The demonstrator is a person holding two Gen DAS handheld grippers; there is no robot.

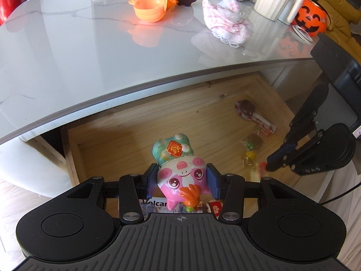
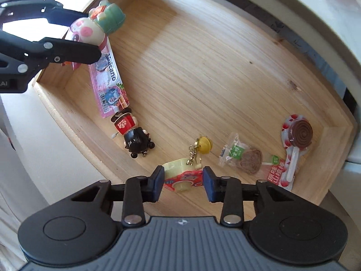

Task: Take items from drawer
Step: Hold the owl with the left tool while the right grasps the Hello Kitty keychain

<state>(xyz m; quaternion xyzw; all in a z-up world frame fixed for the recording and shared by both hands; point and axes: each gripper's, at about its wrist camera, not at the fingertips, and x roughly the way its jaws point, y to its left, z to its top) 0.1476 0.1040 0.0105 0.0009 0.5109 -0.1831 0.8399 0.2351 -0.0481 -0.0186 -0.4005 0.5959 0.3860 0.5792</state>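
The pink pig figure (image 1: 178, 158) with a green cap is clamped between the blue pads of the left gripper (image 1: 181, 180), jaws about half-spread on its head, and it hangs clear above the open wooden drawer (image 1: 135, 131). The right gripper (image 2: 182, 180) points down into the drawer's near side, its pads set against both flanks of a small red-and-cream toy camera (image 2: 180, 174) – a chain runs from it to a yellow bell charm (image 2: 204, 145). On the drawer floor lie a black-haired doll (image 2: 130, 131) in red, a long pink packet (image 2: 110, 83) beside it, a clear candy packet (image 2: 243, 158) and a spiral chocolate lollipop (image 2: 300, 135) near the right wall. Above, the grey marble countertop (image 1: 67, 45) carries an orange bowl (image 1: 149, 9), a crumpled pink cloth (image 1: 227, 22) and a pumpkin bucket (image 1: 309, 20).
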